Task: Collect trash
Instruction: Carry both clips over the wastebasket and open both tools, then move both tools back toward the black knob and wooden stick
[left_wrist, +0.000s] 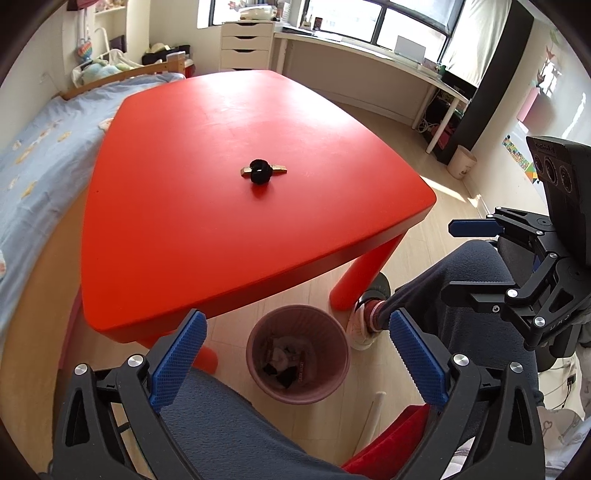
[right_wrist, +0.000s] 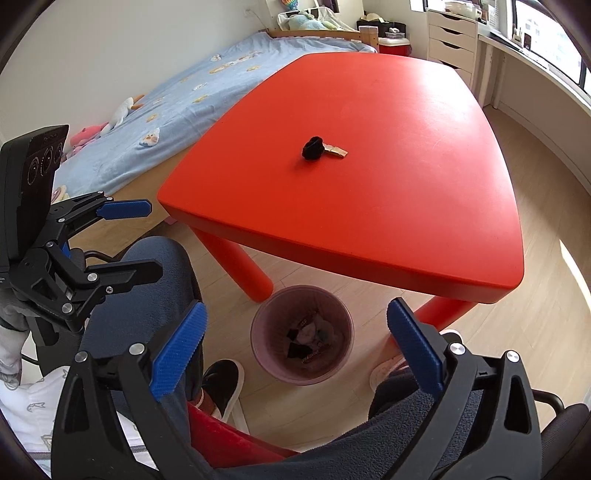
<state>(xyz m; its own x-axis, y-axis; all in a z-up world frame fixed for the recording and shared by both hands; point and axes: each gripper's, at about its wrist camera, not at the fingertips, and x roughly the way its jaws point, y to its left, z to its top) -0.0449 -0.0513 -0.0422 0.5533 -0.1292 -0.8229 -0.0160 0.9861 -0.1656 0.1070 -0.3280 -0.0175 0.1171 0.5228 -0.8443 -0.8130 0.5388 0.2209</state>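
I have both hand-held grippers, left (left_wrist: 295, 354) and right (right_wrist: 295, 350), spread wide and empty above the bin (left_wrist: 297, 354), placed for dropping into it. The bin already holds wrappers; one dark scrap (left_wrist: 263, 171) lies mid-tabletop (left_wrist: 184, 221), well apart, apparently next.

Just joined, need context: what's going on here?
A seated person holds both grippers over a pink ribbed wastebasket on the floor that already holds crumpled trash. The left gripper and right gripper are open and empty. One small black-and-gold object remains on the red plastic table.
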